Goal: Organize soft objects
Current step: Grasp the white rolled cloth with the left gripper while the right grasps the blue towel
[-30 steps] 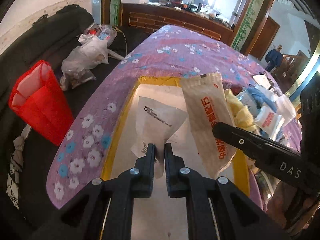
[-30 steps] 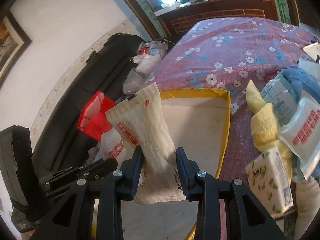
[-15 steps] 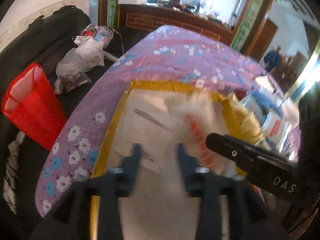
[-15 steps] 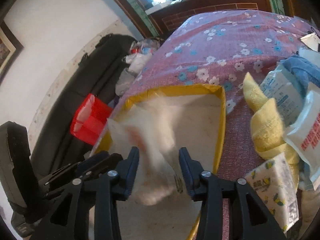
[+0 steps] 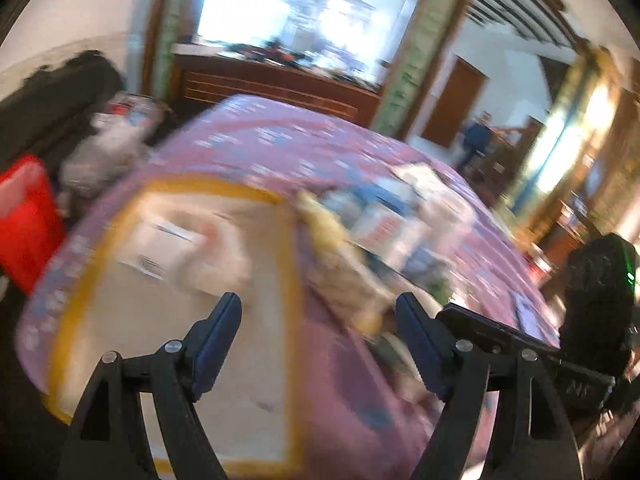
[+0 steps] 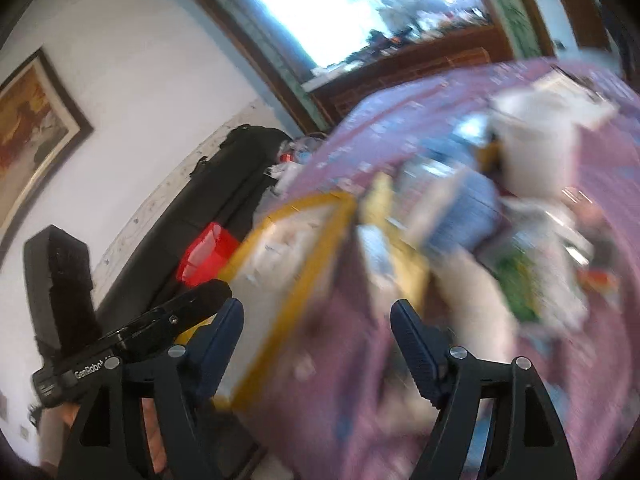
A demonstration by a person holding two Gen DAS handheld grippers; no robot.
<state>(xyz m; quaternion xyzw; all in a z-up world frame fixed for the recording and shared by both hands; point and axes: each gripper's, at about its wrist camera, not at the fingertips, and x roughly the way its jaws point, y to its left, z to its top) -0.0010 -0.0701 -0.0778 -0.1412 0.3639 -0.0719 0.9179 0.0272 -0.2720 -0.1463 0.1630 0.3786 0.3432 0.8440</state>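
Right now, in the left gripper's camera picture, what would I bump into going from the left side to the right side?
Red bin → yellow-edged tray with white packets lying in it → yellow cloth → blurry pile of packets on the purple flowered tablecloth → the right gripper's black body.

- White wall carries a framed painting.
- Bright window above a brick-faced ledge.
- Black sofa along the wall.
- Brown door.
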